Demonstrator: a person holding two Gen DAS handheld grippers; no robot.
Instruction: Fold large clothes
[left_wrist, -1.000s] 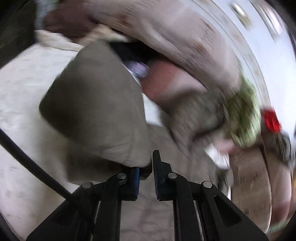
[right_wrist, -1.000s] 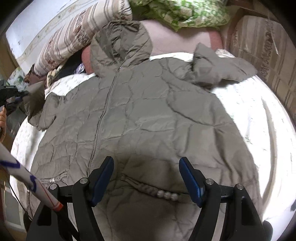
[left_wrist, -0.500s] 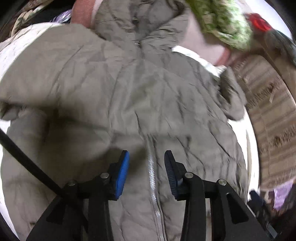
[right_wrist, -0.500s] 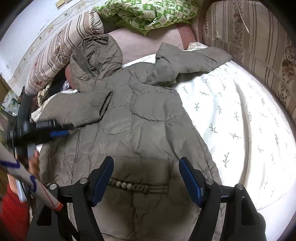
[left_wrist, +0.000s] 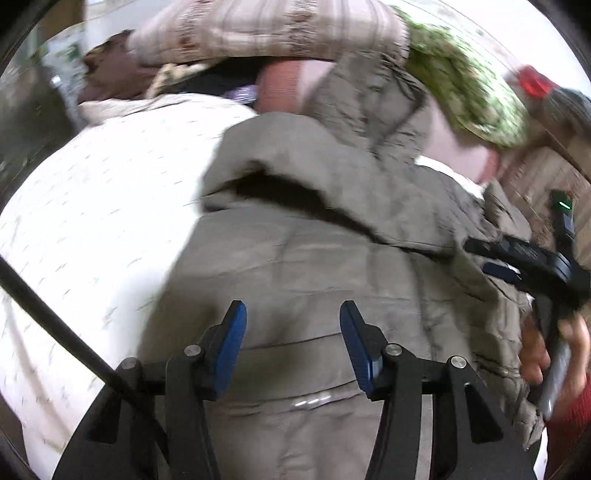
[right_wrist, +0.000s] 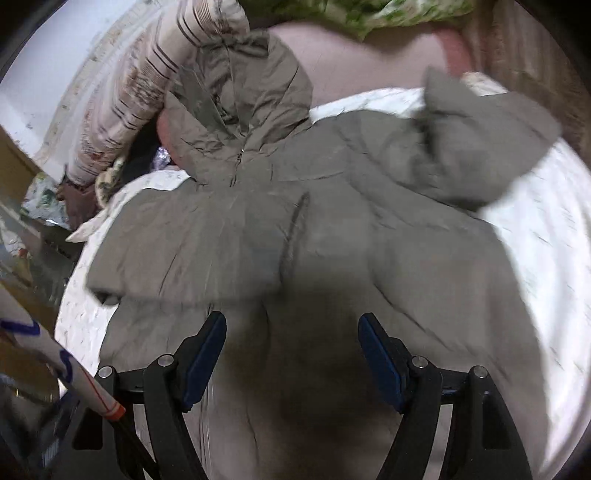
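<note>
Coat (right_wrist: 295, 240) lies face up on the bed (right_wrist: 546, 236), spread ahead of both grippers. Its left sleeve (right_wrist: 184, 236) is folded across the chest; the other sleeve (right_wrist: 480, 155), ahead-right of our right gripper (right_wrist: 291, 354), is still out. Left gripper (left_wrist: 291, 339) has just been opening, nothing between its fingers. Right gripper is wide apart, empty. We judge folding barely begun: second sleeve, hood (right_wrist: 243, 110), body remain.
</note>
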